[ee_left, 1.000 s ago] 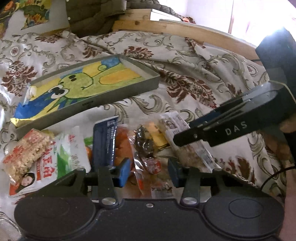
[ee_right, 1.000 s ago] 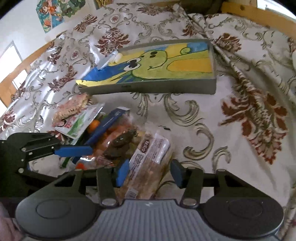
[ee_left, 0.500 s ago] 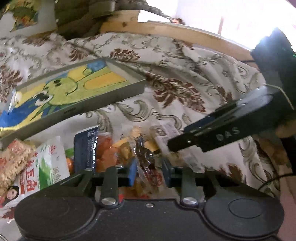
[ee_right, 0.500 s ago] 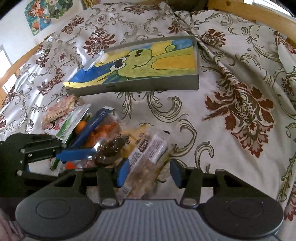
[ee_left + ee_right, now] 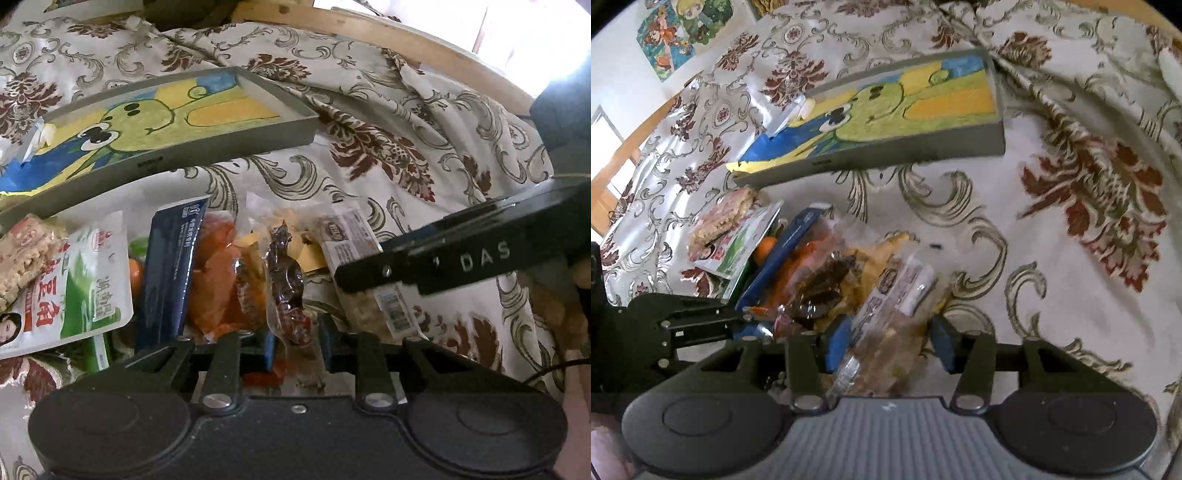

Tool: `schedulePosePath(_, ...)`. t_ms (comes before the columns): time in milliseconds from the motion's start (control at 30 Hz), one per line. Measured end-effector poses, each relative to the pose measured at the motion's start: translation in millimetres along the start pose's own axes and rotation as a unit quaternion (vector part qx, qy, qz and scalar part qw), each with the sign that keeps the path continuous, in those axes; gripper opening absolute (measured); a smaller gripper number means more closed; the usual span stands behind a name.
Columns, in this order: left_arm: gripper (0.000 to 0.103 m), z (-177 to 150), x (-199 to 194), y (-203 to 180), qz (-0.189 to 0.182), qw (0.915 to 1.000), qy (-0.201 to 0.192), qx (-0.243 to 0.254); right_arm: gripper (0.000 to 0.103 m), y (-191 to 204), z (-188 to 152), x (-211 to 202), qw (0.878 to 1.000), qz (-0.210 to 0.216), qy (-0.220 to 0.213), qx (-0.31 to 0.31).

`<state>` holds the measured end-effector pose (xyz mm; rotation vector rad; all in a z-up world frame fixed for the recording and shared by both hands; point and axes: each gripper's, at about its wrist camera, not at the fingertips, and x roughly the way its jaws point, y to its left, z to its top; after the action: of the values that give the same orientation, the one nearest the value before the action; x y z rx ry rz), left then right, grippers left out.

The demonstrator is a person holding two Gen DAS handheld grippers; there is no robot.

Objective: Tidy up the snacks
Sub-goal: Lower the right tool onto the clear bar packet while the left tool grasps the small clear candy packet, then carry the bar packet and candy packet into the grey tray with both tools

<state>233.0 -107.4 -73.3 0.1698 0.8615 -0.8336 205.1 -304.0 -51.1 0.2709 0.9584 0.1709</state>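
The left gripper point(image 5: 295, 343) has its blue pads drawn close together on the lower end of a clear, crinkled packet of dark dried meat point(image 5: 286, 284); the packet stands up between the pads, clamped. The right gripper point(image 5: 890, 341) straddles a long clear-wrapped cereal bar point(image 5: 886, 325) (printed paper label, barcode at one end); its jaws are opening, the bar lies between the blue pads, and the pads do not appear to press on it. In the left wrist view the same gripper's black finger, lettered DAS, crosses over the bar.

Both items belong to a loose pile of snacks lying on the bedspread point(image 5: 1052, 295), a pale cloth with grey scrolls and dark red floral medallions, creased into folds. To the left of the meat packet sit orange pieces in glossy clear film point(image 5: 218, 273), then a flat, dark blue rectangular sachet point(image 5: 170, 266) leaning on them. Further left lies a white-and-green foil pouch point(image 5: 79, 291) with red characters, and, partly on it, a puffed-rice cake point(image 5: 22, 258) in transparent wrap.

Beyond the pile, well apart from both grippers, rests a shallow grey rectangular tray point(image 5: 207, 147) with straight walls; its floor carries a painted green cartoon creature on blue and yellow. A wooden bed rail point(image 5: 388, 37) borders the cloth behind.
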Motion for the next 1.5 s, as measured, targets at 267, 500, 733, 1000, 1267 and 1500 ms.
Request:
schedulePosePath(267, 0.011, -2.9, -5.3, -3.8, 0.015, 0.9998, -0.008, -0.011, 0.054, -0.5, -4.8, 1.5, 1.0, 0.013, 0.013, 0.019)
schedulePosePath(500, 0.008, -3.5, -15.2, -10.8, 0.024, 0.9991, -0.031, -0.014, 0.052, -8.2, -7.6, -12.3, 0.997, 0.042, -0.012, 0.062)
schedulePosePath(733, 0.007, -2.4, -37.3, -18.4, 0.032, 0.9968, -0.072, -0.011, 0.052, -16.5, -6.2, -40.3, 0.992, 0.057, -0.079, 0.082)
schedulePosePath(1000, 0.007, 0.4, -61.9, -17.3, 0.042, 0.9904, -0.13, -0.022, 0.052, -26.8, 0.1, -54.5, 0.983, 0.075, -0.139, 0.095)
schedulePosePath(1267, 0.007, 18.2, -62.8, 8.5, 0.049, 0.9828, -0.166, -0.062, 0.052, -27.9, 8.3, -55.3, 0.976, 0.074, -0.179, 0.095)
schedulePosePath(1500, 0.008, 53.2, -41.4, 54.1, 0.076, 0.9752, -0.191, -0.082, 0.052, -14.7, 33.6, -49.5, 0.966, 0.067, -0.23, 0.095)
